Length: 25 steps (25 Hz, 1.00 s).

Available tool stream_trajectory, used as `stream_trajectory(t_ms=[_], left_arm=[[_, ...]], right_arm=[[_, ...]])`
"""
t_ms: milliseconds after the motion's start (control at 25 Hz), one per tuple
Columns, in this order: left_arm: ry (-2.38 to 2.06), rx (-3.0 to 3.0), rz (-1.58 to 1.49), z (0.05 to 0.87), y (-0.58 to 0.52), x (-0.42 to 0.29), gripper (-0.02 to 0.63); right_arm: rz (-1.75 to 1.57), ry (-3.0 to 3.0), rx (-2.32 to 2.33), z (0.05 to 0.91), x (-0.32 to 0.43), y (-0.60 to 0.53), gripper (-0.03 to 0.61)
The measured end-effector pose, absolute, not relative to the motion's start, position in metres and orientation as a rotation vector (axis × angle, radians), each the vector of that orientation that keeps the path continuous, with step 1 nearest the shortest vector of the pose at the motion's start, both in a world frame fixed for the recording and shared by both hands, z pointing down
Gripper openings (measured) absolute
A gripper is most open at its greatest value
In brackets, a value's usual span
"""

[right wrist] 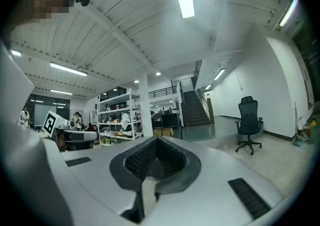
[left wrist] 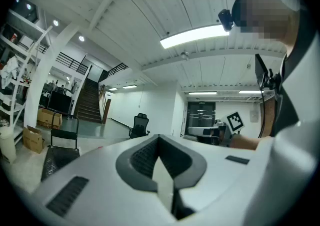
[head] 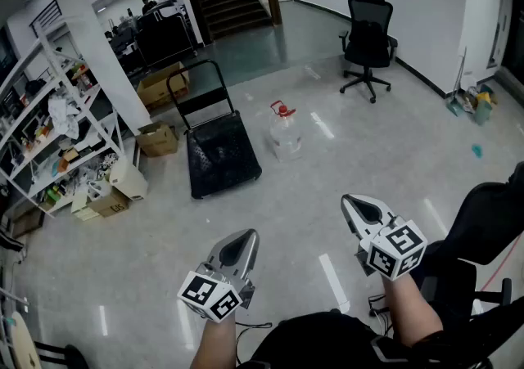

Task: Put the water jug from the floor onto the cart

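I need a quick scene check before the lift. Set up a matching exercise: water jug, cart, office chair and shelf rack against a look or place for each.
Column one
1. water jug
2. cart
3. office chair
4. shelf rack

Column two
a. white frame, cluttered, at the left edge
b. clear body, red top, standing on the floor
c. black, on castors, near the far wall
d. flat dark deck with an upright handle

Pairs: 1-b, 2-d, 3-c, 4-a
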State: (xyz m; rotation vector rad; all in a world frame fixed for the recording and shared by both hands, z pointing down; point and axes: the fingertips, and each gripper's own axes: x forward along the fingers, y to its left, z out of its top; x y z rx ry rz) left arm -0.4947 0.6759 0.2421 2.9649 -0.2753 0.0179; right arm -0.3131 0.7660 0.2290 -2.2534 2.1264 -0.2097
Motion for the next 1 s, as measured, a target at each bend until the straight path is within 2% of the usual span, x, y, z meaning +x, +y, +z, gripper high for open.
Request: stream_trajectory(t_ms=[1000], left_arm=[[-0.234,2.972,0.002,0.252,0.658,-0.529,0.002]], right_arm=[[-0.215,2.088,-2.245,0.228,-0.348,0.741,0.0]])
